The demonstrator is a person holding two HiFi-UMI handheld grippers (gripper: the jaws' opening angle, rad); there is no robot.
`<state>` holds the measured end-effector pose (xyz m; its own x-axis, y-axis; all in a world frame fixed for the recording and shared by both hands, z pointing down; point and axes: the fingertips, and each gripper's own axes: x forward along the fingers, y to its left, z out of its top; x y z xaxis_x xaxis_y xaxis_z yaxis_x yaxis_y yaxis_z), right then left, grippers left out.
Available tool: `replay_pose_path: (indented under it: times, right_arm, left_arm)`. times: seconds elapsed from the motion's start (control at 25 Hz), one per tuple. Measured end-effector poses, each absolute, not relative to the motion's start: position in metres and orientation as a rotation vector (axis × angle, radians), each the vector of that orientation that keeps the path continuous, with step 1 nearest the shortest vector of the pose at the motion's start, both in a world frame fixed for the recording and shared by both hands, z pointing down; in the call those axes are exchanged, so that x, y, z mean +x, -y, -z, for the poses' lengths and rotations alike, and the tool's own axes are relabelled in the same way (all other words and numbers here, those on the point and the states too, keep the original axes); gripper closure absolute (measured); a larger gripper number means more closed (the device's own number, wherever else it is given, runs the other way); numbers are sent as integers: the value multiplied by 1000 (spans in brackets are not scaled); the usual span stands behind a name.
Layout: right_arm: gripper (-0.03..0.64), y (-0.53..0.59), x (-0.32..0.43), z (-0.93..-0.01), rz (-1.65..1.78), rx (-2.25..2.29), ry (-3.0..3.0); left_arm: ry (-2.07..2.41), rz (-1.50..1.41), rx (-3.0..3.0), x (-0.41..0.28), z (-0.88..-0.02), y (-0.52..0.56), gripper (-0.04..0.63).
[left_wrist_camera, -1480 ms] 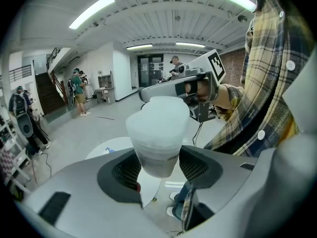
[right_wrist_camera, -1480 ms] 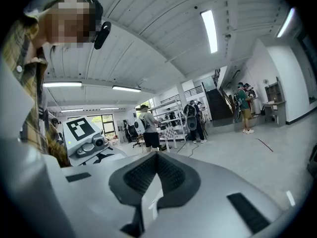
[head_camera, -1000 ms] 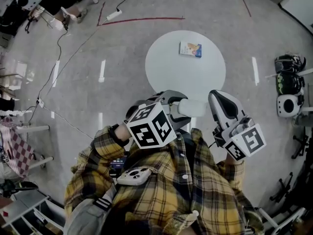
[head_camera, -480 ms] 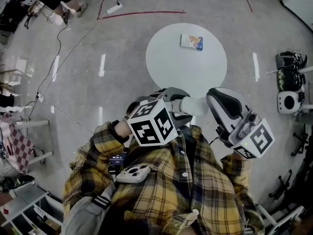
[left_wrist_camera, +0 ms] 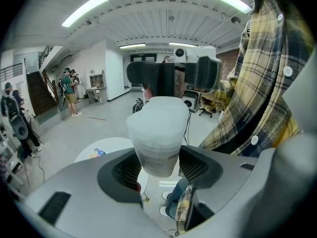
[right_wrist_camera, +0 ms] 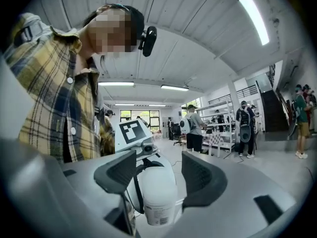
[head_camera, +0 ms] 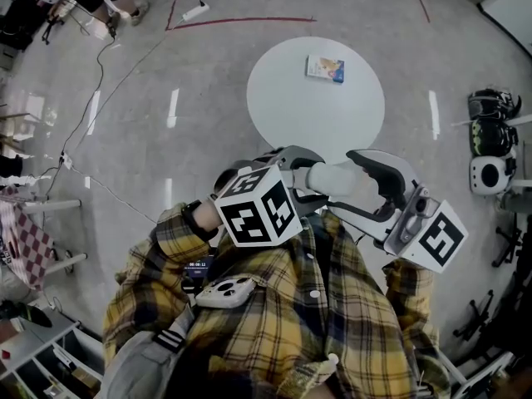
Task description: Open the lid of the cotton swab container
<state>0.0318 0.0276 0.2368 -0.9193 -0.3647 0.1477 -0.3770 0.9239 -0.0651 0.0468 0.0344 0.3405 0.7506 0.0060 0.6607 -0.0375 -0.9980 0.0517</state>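
My left gripper [left_wrist_camera: 158,165] has the cotton swab container [left_wrist_camera: 157,133] clamped. Its fingers [left_wrist_camera: 127,171] press the tub from both sides, just under the frosted lid [left_wrist_camera: 159,114]. The lid looks seated, though I can't tell whether it has come loose at all.

My right gripper [right_wrist_camera: 159,175] has just been opening. Its fingers [right_wrist_camera: 204,175] stand wide apart with the container's end in the gap, and neither pad touches it.

From my head camera the container pokes out sideways between the two grippers. It is held up in the air near the edge of the round white desk [head_camera: 283,115], not resting on it. The marker cube [head_camera: 256,206] covers most of my left gripper. My plaid shirt [head_camera: 316,322] fills the bottom of that view and hides my arms.

One small flat packet [head_camera: 324,68] lies on the desk, well apart from the container, and its print is too small to read.

The floor [head_camera: 208,148] is grey, with a red tape line [head_camera: 241,22] and a cable [head_camera: 108,65] trailing across it. Black and white gear [head_camera: 490,148] sits at the right edge, partly cut off.

My right gripper's camera catches a strip light [right_wrist_camera: 255,16] overhead. People with backpacks [right_wrist_camera: 194,128] stand by shelves [right_wrist_camera: 220,125], and a staircase [right_wrist_camera: 275,108] is off to the side.
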Motion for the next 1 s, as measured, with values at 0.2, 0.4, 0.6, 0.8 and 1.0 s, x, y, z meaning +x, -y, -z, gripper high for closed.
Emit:
replay_pose_path:
  times: [0.2,0.4,0.6,0.8,1.0]
  right_arm:
    - [336,-33,27,-247,-116,485,2903]
    - [336,-35,24,-252,-115,446,2904]
    - [337,-38,23,-255,-130,453,2901]
    - [361,-37,17,-259,-133,463,2905]
    - [385,-35,22,-258,-124,466,2931]
  left_arm:
    - [5,-1084,2888,53,-337,-40,342]
    - [-7,-1070,2897,59,-330,-43,342]
    - [-21,-1067,2900,63,-325,-48,342]
    - [-40,-1072,2897,59,-327,-50,343]
    - [-47,-1080,2894,64,-327,-48,344]
